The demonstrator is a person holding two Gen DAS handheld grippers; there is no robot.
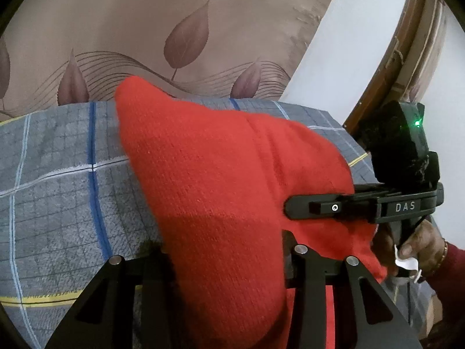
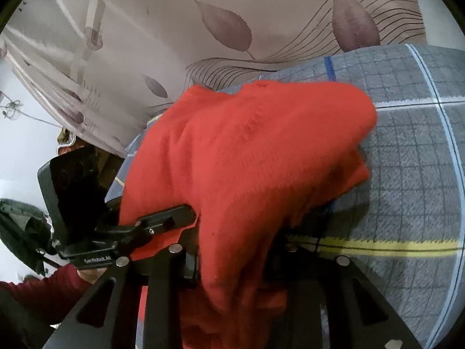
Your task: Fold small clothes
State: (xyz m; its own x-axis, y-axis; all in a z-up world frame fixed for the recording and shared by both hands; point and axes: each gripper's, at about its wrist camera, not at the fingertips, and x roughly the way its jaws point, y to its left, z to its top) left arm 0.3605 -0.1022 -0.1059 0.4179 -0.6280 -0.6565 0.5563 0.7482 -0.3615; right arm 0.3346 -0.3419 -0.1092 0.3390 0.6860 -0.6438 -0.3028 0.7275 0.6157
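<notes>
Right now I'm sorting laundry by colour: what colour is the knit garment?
Red knit garment, clearest in the left wrist view.

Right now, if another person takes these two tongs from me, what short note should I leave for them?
Left tongs: shut on the red knitted garment, bunched between its fingers.
Right tongs: also shut on the garment, near the other side.
Garment: lifted by both tongs, its far part hanging over the grey checked blanket, in front of the leaf-print curtain.
Done: both sides gripped.
Left: no neat fold is visible yet; lay it over, flatten and release.
</notes>
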